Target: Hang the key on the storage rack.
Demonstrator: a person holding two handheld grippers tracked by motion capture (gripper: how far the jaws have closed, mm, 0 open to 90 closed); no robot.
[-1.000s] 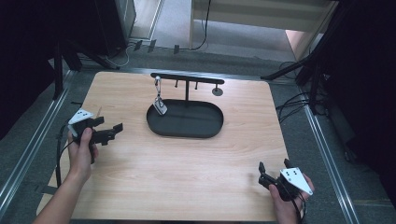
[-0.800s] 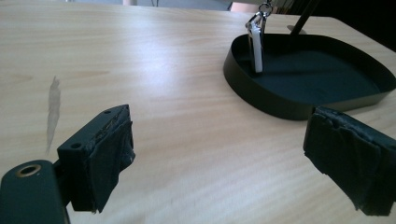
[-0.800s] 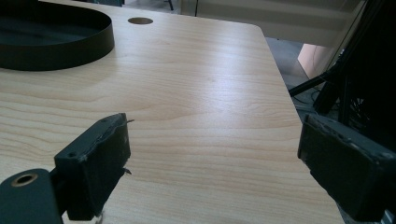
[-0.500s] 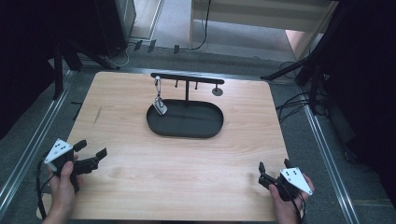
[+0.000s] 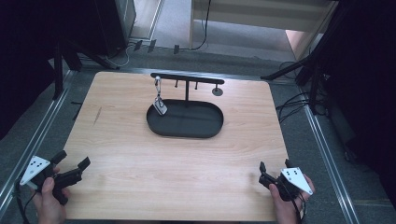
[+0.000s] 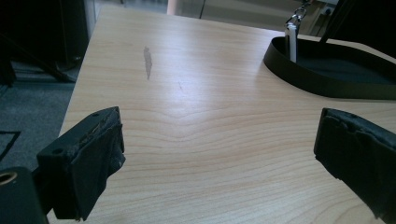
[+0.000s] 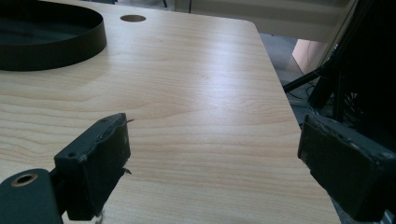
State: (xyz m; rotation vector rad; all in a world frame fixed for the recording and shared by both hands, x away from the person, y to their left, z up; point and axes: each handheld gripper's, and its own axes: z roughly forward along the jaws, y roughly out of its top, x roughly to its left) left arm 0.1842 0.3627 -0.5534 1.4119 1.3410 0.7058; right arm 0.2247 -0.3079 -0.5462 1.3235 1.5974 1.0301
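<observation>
A light wooden table (image 5: 177,154) carries a black oval tray (image 5: 185,118) near its far edge, a keyring (image 5: 159,98) hanging from the rack (image 5: 187,78) over it. The left hand-held gripper (image 5: 72,163) has drawn back to the near-left corner, jaws wide. The right hand-held gripper (image 5: 273,169) stays at the near-right corner, jaws wide and empty.

Looked like a lab: pale wooden table (image 5: 187,186) framed by grey aluminium rails (image 5: 327,158), loose black cables (image 5: 292,100) on grey carpeted floor (image 5: 177,23).
</observation>
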